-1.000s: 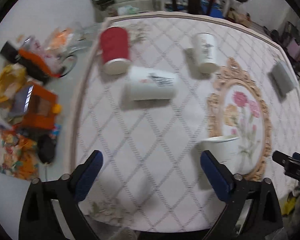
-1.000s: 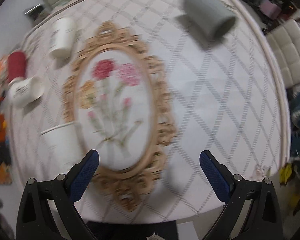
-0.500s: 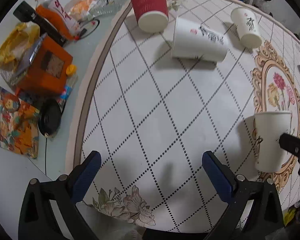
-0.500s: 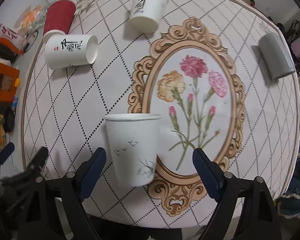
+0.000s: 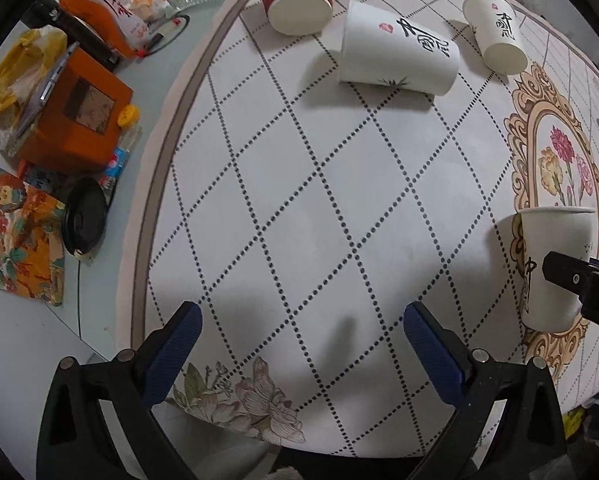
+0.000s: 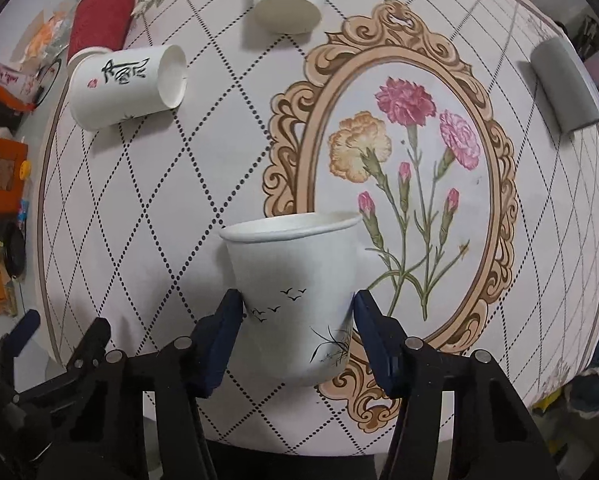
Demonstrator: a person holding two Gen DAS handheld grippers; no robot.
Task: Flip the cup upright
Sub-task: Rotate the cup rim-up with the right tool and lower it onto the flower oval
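Paper this thin could well buckle: the right tool [image 6: 297, 316] has its blue pads pressed on both sides of the white cup [image 6: 295, 292], low on the wall, and a harder squeeze could crease it or let it slip out. Releasing it before its base is flat on the desk [image 6: 227, 168] could tip it back over, I judge, since it stands close to the desk's near edge.

Rim up and mouth open, the cup looks upright, on the lower left part of the ornate flower frame [image 6: 495, 168] printed on the cloth. It carries small black birds and a grass sprig. Whether its base rests on the desk I cannot tell.

Nothing sits between the spread jaws of the left tool [image 5: 299, 336], near the same edge.
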